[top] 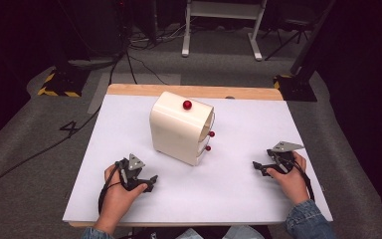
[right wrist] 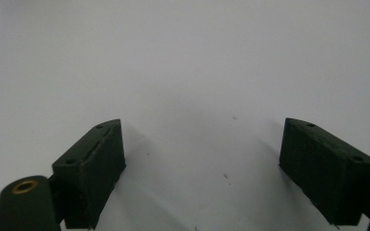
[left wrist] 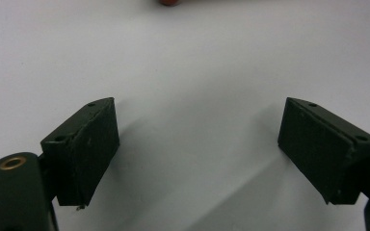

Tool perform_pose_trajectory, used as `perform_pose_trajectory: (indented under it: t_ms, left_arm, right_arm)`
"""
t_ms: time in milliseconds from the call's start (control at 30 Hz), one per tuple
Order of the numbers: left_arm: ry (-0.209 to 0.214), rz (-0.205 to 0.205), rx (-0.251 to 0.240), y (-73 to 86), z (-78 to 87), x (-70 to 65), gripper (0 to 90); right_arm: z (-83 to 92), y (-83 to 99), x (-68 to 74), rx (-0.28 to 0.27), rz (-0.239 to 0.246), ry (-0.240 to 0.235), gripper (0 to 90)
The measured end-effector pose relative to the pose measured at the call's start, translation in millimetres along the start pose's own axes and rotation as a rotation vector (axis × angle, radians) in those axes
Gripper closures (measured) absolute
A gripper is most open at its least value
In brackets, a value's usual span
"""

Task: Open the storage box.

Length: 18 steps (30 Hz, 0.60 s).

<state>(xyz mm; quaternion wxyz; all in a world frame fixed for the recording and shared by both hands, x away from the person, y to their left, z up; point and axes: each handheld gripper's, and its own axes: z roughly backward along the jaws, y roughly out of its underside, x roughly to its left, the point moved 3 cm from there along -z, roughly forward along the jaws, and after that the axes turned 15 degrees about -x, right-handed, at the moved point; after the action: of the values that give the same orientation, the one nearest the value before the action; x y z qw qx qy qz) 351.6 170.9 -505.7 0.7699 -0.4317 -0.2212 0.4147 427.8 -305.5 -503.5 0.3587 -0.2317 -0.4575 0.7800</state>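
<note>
One cream box (top: 181, 129), three red knobs (top: 187, 105), two tongs.
Left tongs (top: 149, 183) at 7 o'clock, right tongs (top: 259, 168) at 4 o'clock: both wide open, empty.

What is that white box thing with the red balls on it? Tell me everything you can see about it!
The cream box looks like a small cabinet of smooth, glossy material with rounded corners. It stands upright near the middle of the white table, turned at an angle. One red round knob sits on its top, and two smaller red knobs stick out of its right-hand face, one above the other, which looks like drawer fronts. Everything seems shut. Nothing touches it but the table; both grippers rest apart from it, nearer the person.
</note>
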Motion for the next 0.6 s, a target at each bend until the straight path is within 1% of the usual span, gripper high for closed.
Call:
perform_pose_trajectory:
  t_ms: [200, 367, 400, 433, 467, 500, 567, 600]
  left_arm:
    - [-0.001, 0.003, -0.003, 0.0, -0.3, -0.1, 14.4]
    - [0.000, 0.003, -0.002, 0.0, -0.3, -0.1, 14.3]
    - [0.000, 0.004, -0.001, -0.1, -0.3, 0.0, 14.3]
    - [0.000, 0.001, 0.001, -0.2, -0.2, 0.3, 14.3]
    - [0.000, 0.001, 0.001, -0.2, -0.2, 0.3, 14.3]
    - [0.000, 0.001, 0.003, -0.3, -0.2, 0.4, 14.3]
    - [0.000, 0.002, 0.004, -0.3, -0.2, 0.4, 14.3]
    - [-0.001, 0.001, 0.001, -0.2, -0.3, 0.3, 14.3]
  right_arm:
    - [0.8, -0.2, 1.1, -0.002, -0.001, 0.001, 18.5]
    - [2.1, -0.2, 2.8, -0.007, -0.003, -0.001, 22.7]
    - [3.2, -0.5, 4.4, -0.009, -0.004, -0.007, 28.1]
    - [3.9, -0.7, 5.3, -0.012, -0.001, -0.016, 30.9]
    - [3.9, -0.7, 5.3, -0.012, -0.001, -0.016, 30.9]
    - [4.9, -1.0, 6.6, -0.014, 0.006, -0.026, 34.7]
    - [5.5, -1.5, 7.3, -0.015, 0.005, -0.030, 35.8]
    - [6.5, -3.1, 7.8, -0.029, 0.005, -0.032, 36.8]
